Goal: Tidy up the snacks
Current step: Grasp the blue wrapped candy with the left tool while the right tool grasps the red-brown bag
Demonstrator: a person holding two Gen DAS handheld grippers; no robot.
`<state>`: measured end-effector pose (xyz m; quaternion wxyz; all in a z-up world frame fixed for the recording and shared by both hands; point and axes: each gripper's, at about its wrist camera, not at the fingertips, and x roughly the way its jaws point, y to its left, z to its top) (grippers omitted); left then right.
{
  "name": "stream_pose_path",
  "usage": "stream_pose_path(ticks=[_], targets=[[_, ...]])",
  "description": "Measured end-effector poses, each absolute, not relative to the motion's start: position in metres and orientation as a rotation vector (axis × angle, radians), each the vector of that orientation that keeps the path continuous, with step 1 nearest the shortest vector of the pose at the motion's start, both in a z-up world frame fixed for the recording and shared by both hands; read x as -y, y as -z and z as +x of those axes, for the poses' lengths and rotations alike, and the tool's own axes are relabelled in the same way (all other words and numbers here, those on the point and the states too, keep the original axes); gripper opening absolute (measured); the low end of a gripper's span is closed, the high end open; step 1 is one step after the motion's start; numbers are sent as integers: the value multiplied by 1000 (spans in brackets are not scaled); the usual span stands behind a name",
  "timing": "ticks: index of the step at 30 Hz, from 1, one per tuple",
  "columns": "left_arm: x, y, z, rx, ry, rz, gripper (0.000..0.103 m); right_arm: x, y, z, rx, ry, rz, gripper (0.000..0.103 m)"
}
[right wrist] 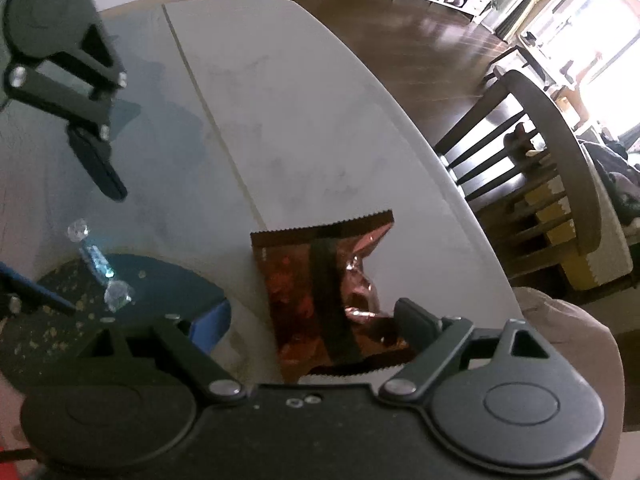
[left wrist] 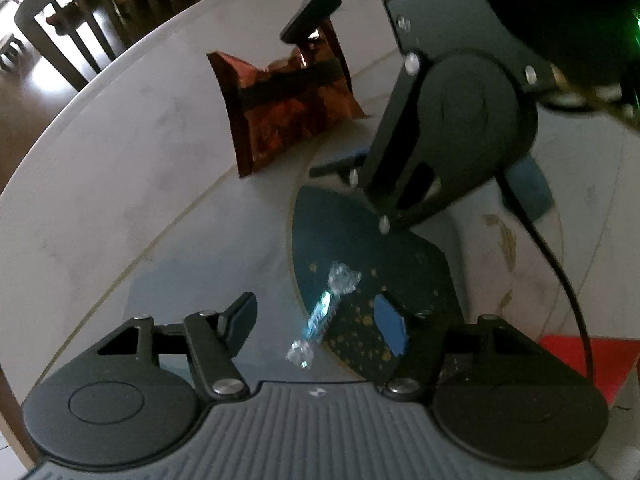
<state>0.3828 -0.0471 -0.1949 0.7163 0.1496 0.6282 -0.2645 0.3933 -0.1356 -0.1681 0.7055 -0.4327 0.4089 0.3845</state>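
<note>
Snacks number two on the pale round table (right wrist: pixel 320 128): one reddish-brown foil packet (left wrist: pixel 288 104) and one small candy in a clear twisted wrapper (left wrist: pixel 324 312). In the left wrist view the packet sits in the upper middle of the frame, and the candy lies lower centre, across the rim of a single dark blue plate (left wrist: pixel 360 240) speckled with gold.

The left gripper (left wrist: pixel 316 324) has its jaws apart around the candy, which lies between them; the pads do not press on it. The right gripper (right wrist: pixel 308 324) reaches in from the upper right of that view, and its dark body covers part of the plate and a corner of the packet. In the right wrist view its jaws stand wide on either side of the packet's lower end, with one finger (right wrist: pixel 416 322) over the crumpled foil; whether it touches is unclear.

A red patch (left wrist: pixel 584 360) shows at the lower right of the left view. One dark wooden chair (right wrist: pixel 532 152) stands beyond the table edge at right, on brown floor.
</note>
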Motion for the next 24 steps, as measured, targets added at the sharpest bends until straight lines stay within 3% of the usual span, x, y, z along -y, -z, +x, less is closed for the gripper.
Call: stream_pose_path(ticks=[4,6,11,16,18,22,24], targets=[[53,202,385,-1411,632,385,64,134,169,393,-906,-861,-972,88],[59,214,384,-1442,617,444,54,133,171,394,-907,-863,-977,88],[61,214,383,-1426,619,455,50,133,172,393,-909,-863,-965,85],[57,210,375,-1418,609,453,25,138,169,394,-916,-853,-940,64],[50,209,368,-1410,593,453,13,140,168,392,-912,-845,-937,60],[41,208,365,-1391,546,412,12,144,162,391,-935,-818,-854,46],[37,208,362,-1392,523,371,12,148,158,391,-953,-802,-794,44]])
